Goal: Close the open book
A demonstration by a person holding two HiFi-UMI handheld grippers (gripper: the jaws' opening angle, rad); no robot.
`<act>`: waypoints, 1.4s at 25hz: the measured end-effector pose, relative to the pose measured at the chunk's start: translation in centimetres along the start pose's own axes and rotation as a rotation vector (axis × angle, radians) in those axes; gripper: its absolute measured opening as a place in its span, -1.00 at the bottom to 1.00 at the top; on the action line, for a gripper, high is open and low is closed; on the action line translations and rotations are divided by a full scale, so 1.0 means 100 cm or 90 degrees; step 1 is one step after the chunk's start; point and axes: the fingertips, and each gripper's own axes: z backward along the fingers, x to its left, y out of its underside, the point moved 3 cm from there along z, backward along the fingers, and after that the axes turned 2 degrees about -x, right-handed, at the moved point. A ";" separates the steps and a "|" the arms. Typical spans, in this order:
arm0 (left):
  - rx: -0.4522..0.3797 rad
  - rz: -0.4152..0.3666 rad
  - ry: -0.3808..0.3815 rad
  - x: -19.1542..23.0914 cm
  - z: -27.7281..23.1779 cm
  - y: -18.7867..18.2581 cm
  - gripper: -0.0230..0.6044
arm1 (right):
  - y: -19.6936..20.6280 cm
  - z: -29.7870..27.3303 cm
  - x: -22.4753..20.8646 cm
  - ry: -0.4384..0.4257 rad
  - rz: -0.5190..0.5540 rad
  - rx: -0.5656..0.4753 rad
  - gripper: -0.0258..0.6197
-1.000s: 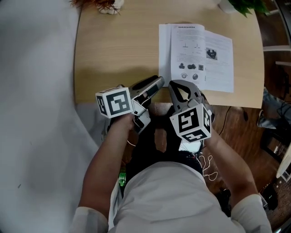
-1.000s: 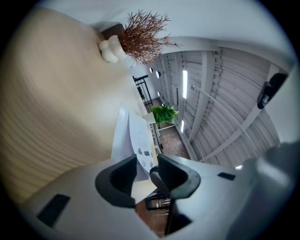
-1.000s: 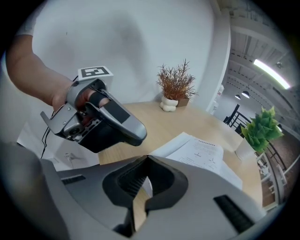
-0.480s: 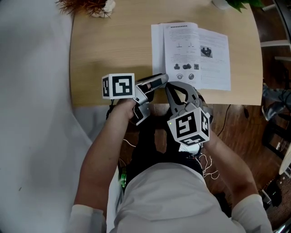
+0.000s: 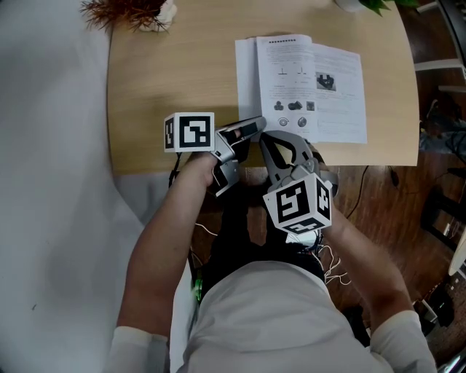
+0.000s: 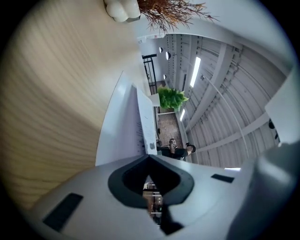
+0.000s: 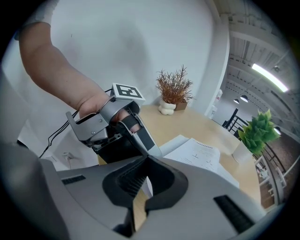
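Note:
The open book [image 5: 302, 87] lies flat on the wooden table [image 5: 167, 65], its printed white pages facing up. My left gripper [image 5: 256, 124] lies low over the table's near edge and points at the book's near left corner without touching it. Its jaws have just been closing and are now shut with nothing between them. In the left gripper view [image 6: 149, 157] the book's page edge [image 6: 124, 126] rises just ahead. My right gripper [image 5: 271, 136] hangs beside the left one at the table's front edge, shut and empty. From its own view [image 7: 146, 157] I see the book [image 7: 197, 154] and the left gripper [image 7: 154, 149].
A dried plant in a small white pot [image 5: 127, 13] stands at the table's far left corner. A green plant [image 5: 364, 4] stands at the far right. The table's front edge [image 5: 182, 171] runs just under my hands, above a dark wooden floor [image 5: 386, 204].
My left gripper has moved forward over the table's edge, closer to the book's near left corner. The right gripper has stayed where it was.

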 end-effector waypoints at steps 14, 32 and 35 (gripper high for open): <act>-0.011 -0.020 0.014 -0.014 0.000 -0.007 -0.94 | -0.002 0.009 0.008 0.065 0.120 -0.013 -0.70; -0.018 -0.049 0.032 -0.034 -0.005 -0.009 -0.93 | 0.007 0.016 -0.005 0.201 0.231 -0.008 -0.91; -0.031 -0.055 0.043 -0.039 -0.009 -0.008 -0.93 | 0.010 0.025 -0.012 0.214 0.223 -0.010 -0.91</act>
